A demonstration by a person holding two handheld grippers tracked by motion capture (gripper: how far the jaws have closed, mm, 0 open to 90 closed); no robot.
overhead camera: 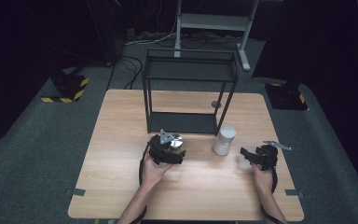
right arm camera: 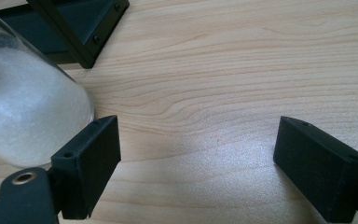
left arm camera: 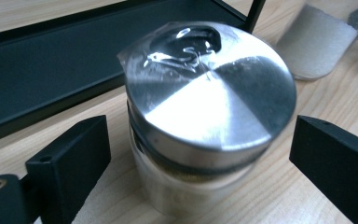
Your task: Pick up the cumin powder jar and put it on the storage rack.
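While the left claw gapes around the metal-lidded jar without touching, the right claw stands open, empty.

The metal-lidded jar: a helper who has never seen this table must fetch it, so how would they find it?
Find the black shelf rack on the wooden table. Just before its left front leg stands the metal-lidded jar, between the left gripper's open jaws. Unlike the white-filled jar to its right, its lid is shiny brushed metal.

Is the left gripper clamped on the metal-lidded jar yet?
No: in the left gripper view both jaws of the left gripper stand clear of the metal-lidded jar.
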